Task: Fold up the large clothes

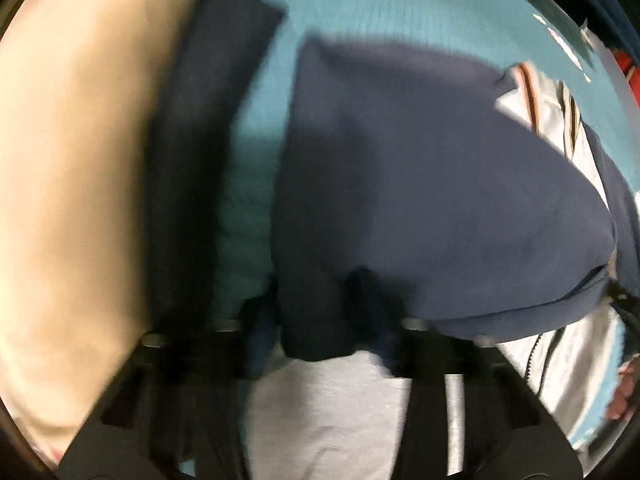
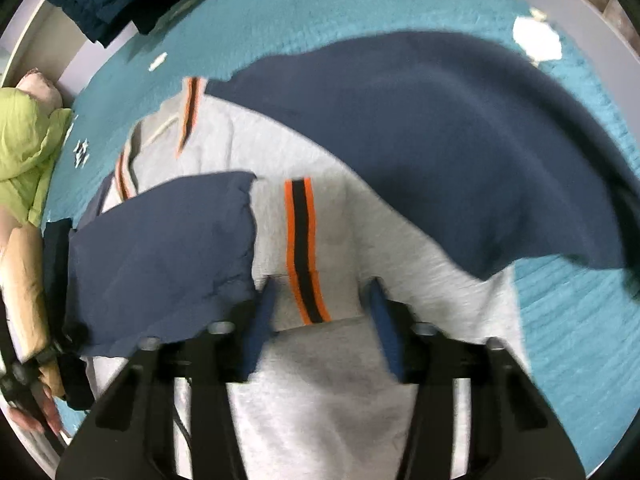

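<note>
The garment (image 2: 320, 240), a grey jacket with navy sleeves and an orange-and-black stripe, is lying spread across the teal bedspread (image 2: 580, 340), filling the centre of both views. The step in hand looks like folding the 2 navy sleeves in over the grey body, and it is going to go best if each sleeve is laid flat and straight across the chest, with its edge smoothed out and the stripe left lying square. In the right wrist view the right gripper (image 2: 320, 320) is sitting at the lower centre with its 2 blue fingers (image 2: 260, 320) standing apart, nothing pinched between them; the stripe and grey cloth are lying in the gap, seemingly beneath the tips. The left navy sleeve (image 2: 160, 264) is lying just left of those fingers and the other sleeve (image 2: 480, 152) is sweeping across the upper right. In the left wrist view, which is badly blurred, the left gripper (image 1: 320, 320) is showing at the bottom centre with navy cloth hanging between its parted fingers; whether the pads are pressing on that cloth I cannot tell. A beige pillow (image 1: 80, 200) is filling the left edge.
</note>
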### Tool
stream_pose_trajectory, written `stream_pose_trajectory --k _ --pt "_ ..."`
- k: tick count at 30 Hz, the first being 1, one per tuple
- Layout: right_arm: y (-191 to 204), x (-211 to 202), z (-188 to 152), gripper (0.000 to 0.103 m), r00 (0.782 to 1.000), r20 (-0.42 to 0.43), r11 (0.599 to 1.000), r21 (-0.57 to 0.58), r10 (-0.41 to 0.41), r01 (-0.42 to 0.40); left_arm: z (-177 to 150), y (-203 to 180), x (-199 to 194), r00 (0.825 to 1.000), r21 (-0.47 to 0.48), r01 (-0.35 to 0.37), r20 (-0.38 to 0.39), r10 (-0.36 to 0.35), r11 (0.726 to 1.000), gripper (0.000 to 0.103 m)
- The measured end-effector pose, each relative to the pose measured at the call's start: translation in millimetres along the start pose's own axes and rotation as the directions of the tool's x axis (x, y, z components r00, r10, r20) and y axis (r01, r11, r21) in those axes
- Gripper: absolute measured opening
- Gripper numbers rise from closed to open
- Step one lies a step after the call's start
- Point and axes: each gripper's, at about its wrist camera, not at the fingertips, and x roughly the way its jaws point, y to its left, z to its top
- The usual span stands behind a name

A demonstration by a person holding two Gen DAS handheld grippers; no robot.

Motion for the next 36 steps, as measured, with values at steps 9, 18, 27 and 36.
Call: stream_pose_trajectory --k 9,18,27,36 --pt "-6.8 -0.8 -2.9 0.009 0.998 -0.008 0.998 0.034 -0.055 0.055 -8.5 11.8 -0.1 0.999 -0.023 0.049 0.020 -0.048 0.999 0.016" --pt "2.9 -26.8 -8.6 0.028 0.997 0.054 0.998 0.026 -0.050 0.048 -20.2 -0.3 -11.2 0.990 0.073 -0.112 0.094 0.105 0.991 0.057" --pt "-40.4 -84.5 -30.4 0.074 0.964 0.216 0.988 0.040 -0.152 0.147 -58.6 -29.2 -49.8 0.985 0.125 -0.108 0.147 0.089 0.986 0.073" --pt "-180.1 -118.4 -61.9 0.075 0.931 0.208 0.911 0.352 -0.299 0.214 -71.2 -71.8 -73.6 0.986 0.192 -0.068 0.161 0.037 0.979 0.073"
